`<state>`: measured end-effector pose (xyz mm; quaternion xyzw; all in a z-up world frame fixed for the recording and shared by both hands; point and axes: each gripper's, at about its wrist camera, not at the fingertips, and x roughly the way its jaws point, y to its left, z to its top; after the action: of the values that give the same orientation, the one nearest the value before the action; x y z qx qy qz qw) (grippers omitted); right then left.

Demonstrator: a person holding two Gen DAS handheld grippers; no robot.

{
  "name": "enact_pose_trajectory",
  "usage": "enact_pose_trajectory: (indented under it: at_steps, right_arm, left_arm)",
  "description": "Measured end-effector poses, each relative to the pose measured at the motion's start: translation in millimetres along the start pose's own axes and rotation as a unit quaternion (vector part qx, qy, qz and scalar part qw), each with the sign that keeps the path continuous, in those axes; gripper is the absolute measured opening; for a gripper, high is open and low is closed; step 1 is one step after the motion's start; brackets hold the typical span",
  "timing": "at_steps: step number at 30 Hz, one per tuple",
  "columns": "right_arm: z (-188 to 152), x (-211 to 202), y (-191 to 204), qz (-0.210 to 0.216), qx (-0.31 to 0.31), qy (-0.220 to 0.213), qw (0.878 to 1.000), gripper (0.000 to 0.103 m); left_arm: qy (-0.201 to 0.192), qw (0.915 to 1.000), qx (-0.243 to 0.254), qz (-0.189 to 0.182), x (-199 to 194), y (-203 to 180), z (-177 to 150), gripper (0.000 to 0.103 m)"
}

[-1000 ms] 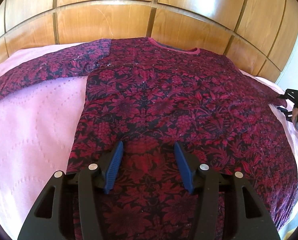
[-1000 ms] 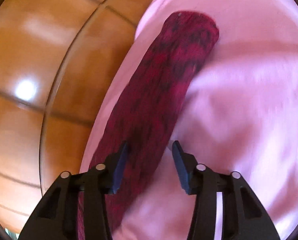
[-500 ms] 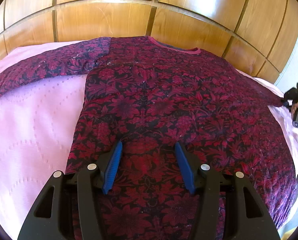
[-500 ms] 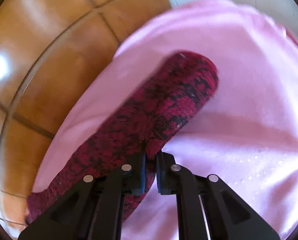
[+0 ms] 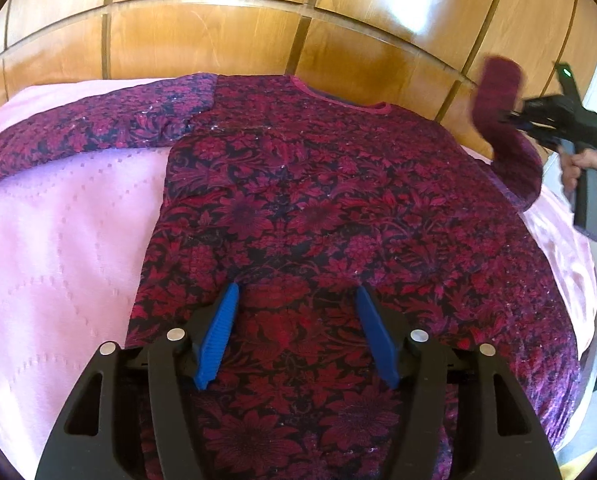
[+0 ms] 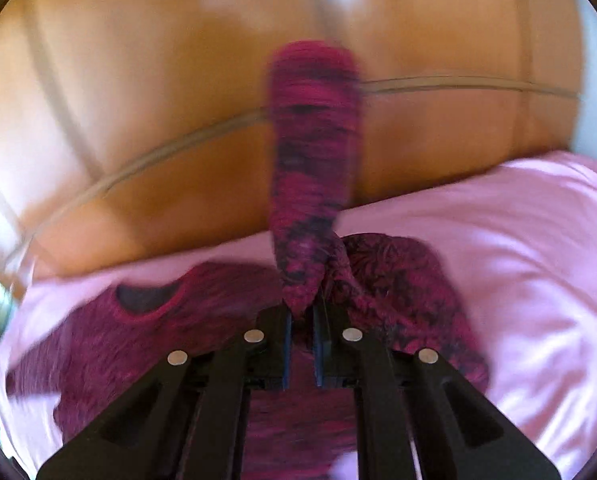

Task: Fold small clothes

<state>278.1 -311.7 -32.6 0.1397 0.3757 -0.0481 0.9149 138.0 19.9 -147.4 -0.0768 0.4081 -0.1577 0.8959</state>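
Note:
A dark red floral long-sleeved top (image 5: 322,208) lies flat on a pink bedspread (image 5: 58,240), neckline toward the wooden headboard. My left gripper (image 5: 296,300) hovers over the top's lower middle, its blue fingers (image 5: 218,334) apart and its jaws opening, with nothing pinched between them. My right gripper (image 6: 301,312) is shut on the top's right sleeve (image 6: 310,160), which stands lifted above the bed with its cuff up. In the left wrist view the right gripper (image 5: 510,118) shows at the right edge, held by a hand (image 5: 586,168), with the raised sleeve (image 5: 498,96) in it.
A glossy wooden headboard (image 5: 258,20) runs along the far side of the bed. The top's left sleeve (image 5: 78,140) lies stretched out on the bedspread. The bed's right edge (image 5: 578,280) drops off beside the garment.
My right gripper shut on the right sleeve, then lifted it off the bed and swung it inward over the top while rolling. My left gripper stayed put, its fingers spreading slightly.

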Motion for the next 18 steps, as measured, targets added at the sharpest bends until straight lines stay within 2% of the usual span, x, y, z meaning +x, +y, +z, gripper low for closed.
enact_pose_trajectory:
  at_steps: [3, 6, 8, 10, 11, 12, 14, 18]
  right_arm:
    - [-24.9, 18.5, 63.4, 0.024, -0.059, 0.034, 0.997, 0.007]
    - [-45.8, 34.2, 101.4, 0.037, -0.095, 0.068, 0.992, 0.007]
    - [-60.4, 44.9, 124.7, 0.045, -0.121, 0.088, 0.988, 0.009]
    - [-71.6, 51.6, 138.8, 0.048, -0.147, 0.096, 0.983, 0.017]
    - [-75.7, 51.6, 141.4, 0.050, -0.154, 0.096, 0.982, 0.025]
    - [-79.4, 49.3, 143.0, 0.054, -0.158, 0.096, 0.981, 0.036]
    - [-78.0, 51.4, 141.1, 0.061, -0.161, 0.096, 0.980, 0.053]
    - [-83.3, 14.3, 119.3, 0.088, -0.142, 0.070, 0.984, 0.065]
  left_arm:
    - [0.008, 0.9999, -0.004, -0.012, -0.8, 1.5, 2.4, 0.064]
    - [0.017, 0.9992, -0.021, -0.031, -4.7, 4.9, 7.9, 0.064]
    - [0.023, 0.9968, -0.050, -0.059, -9.4, 10.6, 14.7, 0.064]
    - [0.026, 0.9927, -0.075, -0.090, -14.0, 14.6, 22.7, 0.064]
    - [0.024, 0.9902, -0.084, -0.109, -17.4, 14.5, 29.4, 0.064]
    - [0.017, 0.9892, -0.085, -0.118, -20.8, 12.3, 35.2, 0.063]
    - [0.005, 0.9882, -0.079, -0.131, -25.4, 6.6, 49.8, 0.063]
    - [0.012, 0.9824, -0.103, -0.155, -11.4, 4.8, 80.1, 0.063]
